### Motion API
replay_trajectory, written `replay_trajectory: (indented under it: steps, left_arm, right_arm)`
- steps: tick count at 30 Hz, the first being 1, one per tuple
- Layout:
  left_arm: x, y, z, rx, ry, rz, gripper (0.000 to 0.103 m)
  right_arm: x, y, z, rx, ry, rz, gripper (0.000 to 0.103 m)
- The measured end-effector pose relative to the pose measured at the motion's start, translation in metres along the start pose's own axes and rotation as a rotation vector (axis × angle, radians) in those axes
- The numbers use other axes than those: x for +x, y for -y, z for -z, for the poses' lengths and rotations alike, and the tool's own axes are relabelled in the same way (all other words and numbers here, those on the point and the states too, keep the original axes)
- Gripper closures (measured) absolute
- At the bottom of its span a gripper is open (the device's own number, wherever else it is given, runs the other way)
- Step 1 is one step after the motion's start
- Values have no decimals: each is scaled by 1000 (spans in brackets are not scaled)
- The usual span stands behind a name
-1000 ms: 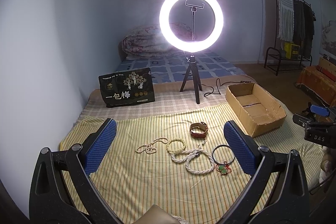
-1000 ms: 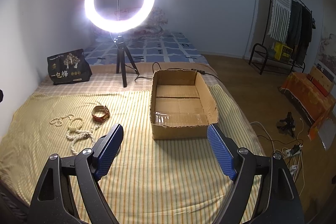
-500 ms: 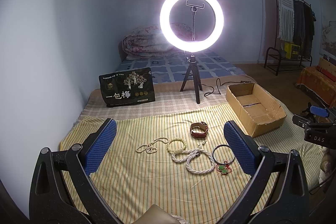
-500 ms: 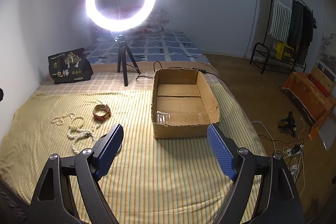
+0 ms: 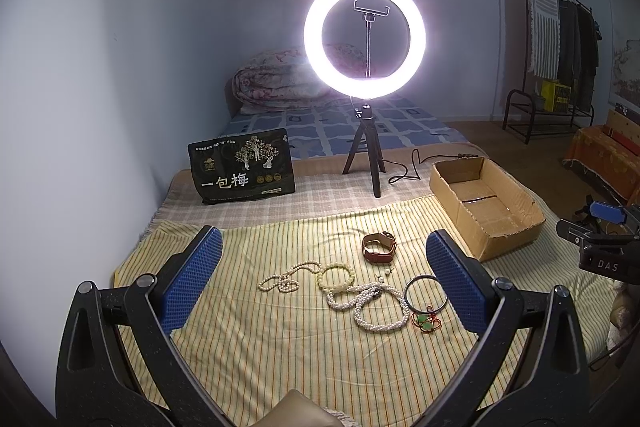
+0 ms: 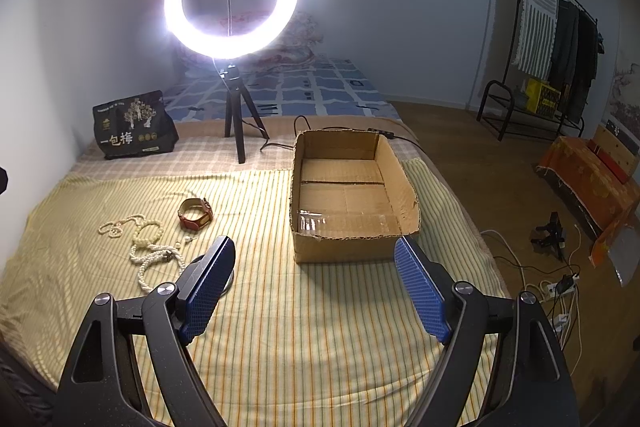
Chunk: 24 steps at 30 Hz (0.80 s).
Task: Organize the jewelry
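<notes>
Two grippers are raised above a bed. The left gripper has its jaws spread wide and holds nothing; the right gripper is likewise wide open and empty. Both carry blue textured pads.

The jewelry lies on the yellow striped bedspread, grouped between the left gripper's jaws. Count, near to far:
- one green pendant on red cord;
- one thick coiled pearl necklace;
- one dark thin bangle, touching the pendant cord;
- one thin pearl strand;
- one pale bead bracelet, between the strand and the coiled necklace;
- a few small loose pieces, too small to identify;
- one brown leather strap bracelet, standing on its edge.

One open cardboard box sits on the bedspread well to the right of the jewelry; only tape shows on its floor.

Farther back, a checked blanket carries one black snack bag and one lit ring light on a tripod. Beyond lie a blue patterned sheet and a rolled quilt against the wall. A clothes rack stands on the wooden floor to the right.
</notes>
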State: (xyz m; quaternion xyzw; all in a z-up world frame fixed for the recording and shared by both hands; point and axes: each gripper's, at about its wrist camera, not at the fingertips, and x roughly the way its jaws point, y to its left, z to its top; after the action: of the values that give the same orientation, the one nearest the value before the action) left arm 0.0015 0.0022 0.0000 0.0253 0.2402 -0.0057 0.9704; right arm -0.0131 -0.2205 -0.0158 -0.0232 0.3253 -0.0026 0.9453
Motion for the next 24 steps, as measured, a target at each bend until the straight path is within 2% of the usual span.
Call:
replay_trajectory:
  steps: [16,24]
  left_arm:
    - [3,-2,2,-8,-19,1,0]
    - [23,-19,6,-50,-128,36,0]
  right_arm:
    - [2,-4,2,-17,-10,-9,21]
    - [6,-11,4,-53,-27,-29,21]
